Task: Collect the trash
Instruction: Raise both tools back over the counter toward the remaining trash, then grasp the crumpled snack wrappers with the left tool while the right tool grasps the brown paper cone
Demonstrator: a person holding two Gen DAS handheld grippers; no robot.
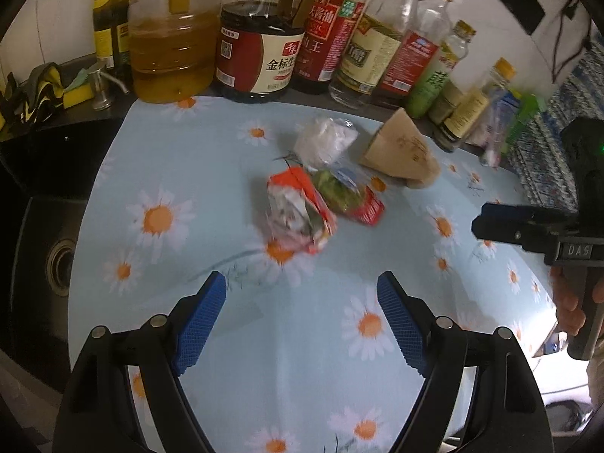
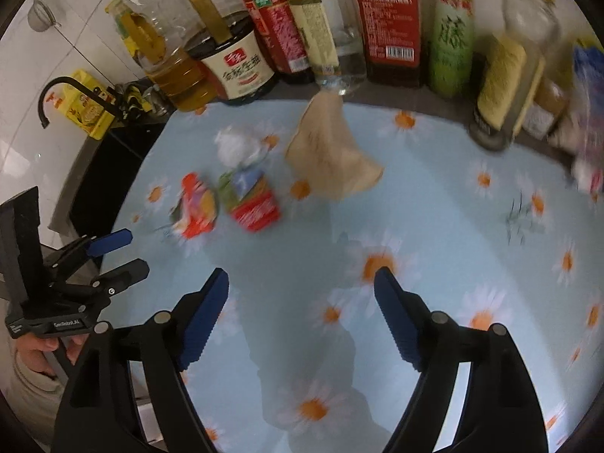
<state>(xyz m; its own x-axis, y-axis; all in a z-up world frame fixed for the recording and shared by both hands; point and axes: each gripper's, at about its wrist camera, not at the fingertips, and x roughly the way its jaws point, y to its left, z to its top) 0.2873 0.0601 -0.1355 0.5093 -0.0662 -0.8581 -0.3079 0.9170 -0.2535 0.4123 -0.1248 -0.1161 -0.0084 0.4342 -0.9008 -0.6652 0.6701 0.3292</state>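
While our left gripper (image 1: 302, 283) stands with its blue pads (image 1: 202, 324) wide apart over bare cloth, it holds and touches nothing. Our right gripper (image 2: 301, 279) is likewise spread, its jaws empty above the cloth (image 2: 434, 204). No earlier picture lets us say more of its jaws.

In the left view the trash lies in a cluster at the middle of the frame, above the pads and clear of them. Nearest us is an orange wrapper (image 1: 302, 211), crumpled, white and silvery inside. Touching it on the right is a red packet (image 1: 358, 200) with green showing through a clear part. Just above these sits a white wad (image 1: 324, 139) in clear film. To the right, slightly apart, a brown paper bag (image 1: 404, 151) lies on its side.

In the right view the same things sit upper left of centre, blurred: the orange wrapper (image 2: 198, 207), red packet (image 2: 253, 200), white wad (image 2: 238, 147) and paper bag (image 2: 332, 154).

All rest on a pale blue cloth (image 1: 188, 173) printed with daisies. Along the top of both frames stands a row of bottles (image 1: 260, 53), oil and sauces. At the left edge of the left view we see a dark sink (image 1: 49, 234) and a yellow sponge (image 1: 77, 94). Each view shows the other gripper at its side edge, a hand (image 2: 41, 355) on its grip.
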